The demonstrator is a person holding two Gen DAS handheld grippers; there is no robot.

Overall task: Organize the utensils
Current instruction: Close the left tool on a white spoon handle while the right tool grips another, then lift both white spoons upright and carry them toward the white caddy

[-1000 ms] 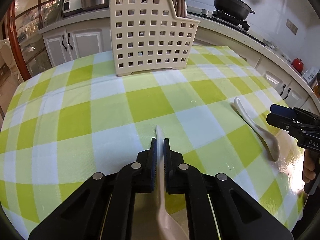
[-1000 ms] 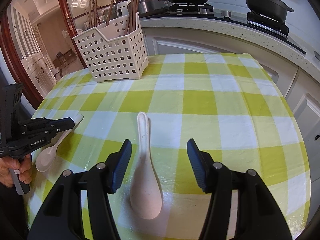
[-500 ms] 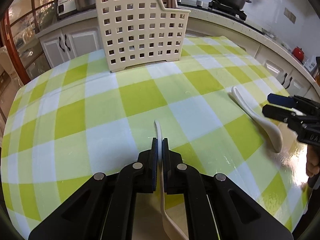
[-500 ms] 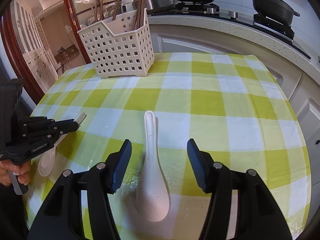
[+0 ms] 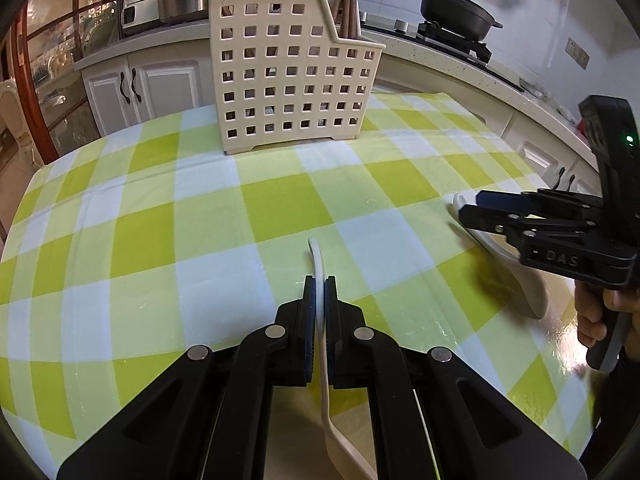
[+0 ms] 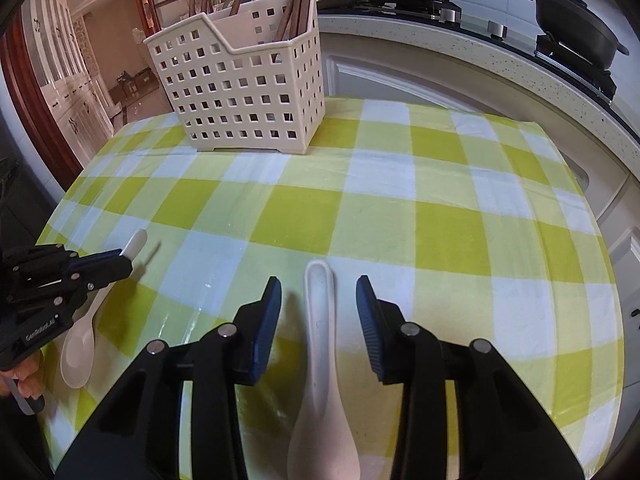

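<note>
Left hand-held gripper (image 5: 320, 300), clenched on the handle of a white spoon (image 5: 319, 280); the handle tip projects beyond the fingertips toward the far side, and the bowl trails back beneath the gripper body. In the right wrist view this same spoon (image 6: 78, 344) appears at the near left, its handle between the pinched fingers of the left hand-held gripper (image 6: 120, 266).

Right hand-held gripper (image 6: 318, 304), released, its blue-padded fingers (image 6: 266, 320) set wide apart on either side of a second white spoon (image 6: 322, 360), touching neither side of it. That spoon lies flat on the green-and-white checked surface (image 6: 440, 220), handle pointing far, bowl near.

A cream perforated utensil basket (image 5: 290, 76) stands upright at the far side of the surface, holding wooden chopsticks (image 6: 298, 4) that lean above its rim.
</note>
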